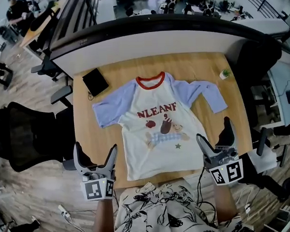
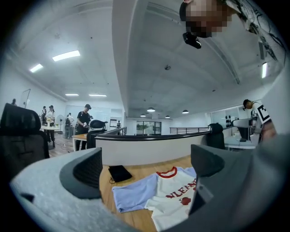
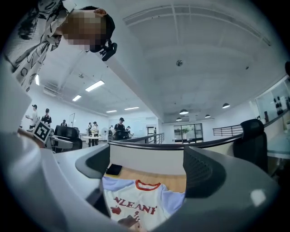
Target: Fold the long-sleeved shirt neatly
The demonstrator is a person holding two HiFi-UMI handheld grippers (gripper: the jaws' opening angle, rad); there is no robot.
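A white shirt with a red collar, pale blue long sleeves and a printed front lies flat, face up, on the wooden table. Its collar points away from me and both sleeves spread outward. My left gripper hovers open near the table's front edge, left of the shirt's hem, holding nothing. Open and empty as well, my right gripper is by the hem's right corner. The shirt shows between the jaws in the left gripper view, and the shirt again in the right gripper view.
A black flat case lies at the table's far left corner, and a small green and white object sits at the far right. A black office chair stands left of the table. A curved white partition runs behind it.
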